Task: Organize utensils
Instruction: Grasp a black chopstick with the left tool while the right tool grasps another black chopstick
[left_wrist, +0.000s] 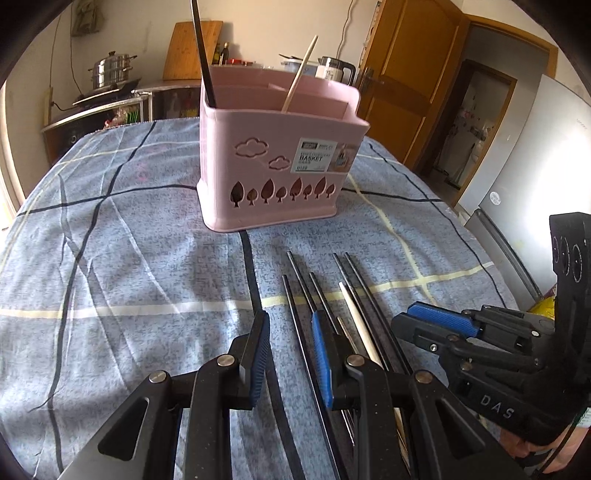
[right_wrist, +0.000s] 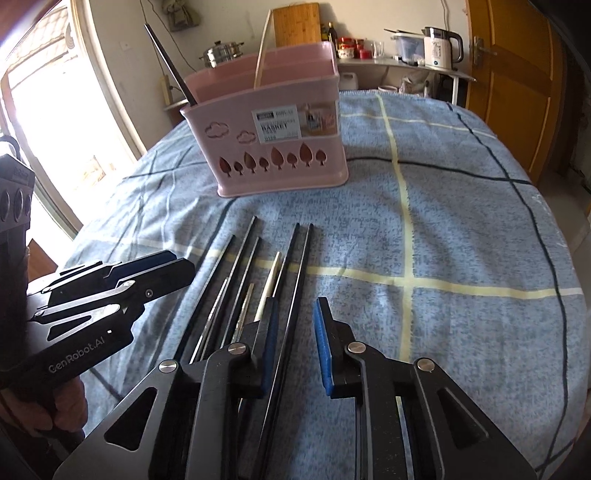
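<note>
A pink utensil basket (left_wrist: 280, 162) (right_wrist: 280, 158) stands on the blue checked cloth. One black chopstick (left_wrist: 203, 55) and one pale wooden chopstick (left_wrist: 299, 74) lean inside it. Several black chopsticks (left_wrist: 321, 291) (right_wrist: 258, 266) and a white one (left_wrist: 354, 314) (right_wrist: 271, 280) lie side by side in front of the basket. My left gripper (left_wrist: 290, 325) hovers low over their left side, with a black chopstick running loosely between its open jaws. My right gripper (right_wrist: 297, 314) straddles two black chopsticks on the right side, and its pads are not pressing them. Each gripper also shows in the other's view: the right gripper (left_wrist: 404, 315) and the left gripper (right_wrist: 181, 260).
The cloth-covered table (right_wrist: 461, 221) curves away at its far and right edges. Behind it are a counter with a steel steamer pot (left_wrist: 110, 70), a wooden cutting board (right_wrist: 297, 22) and an electric kettle (right_wrist: 439, 48). A wooden door (left_wrist: 413, 74) and a grey fridge (left_wrist: 535, 155) stand to the right.
</note>
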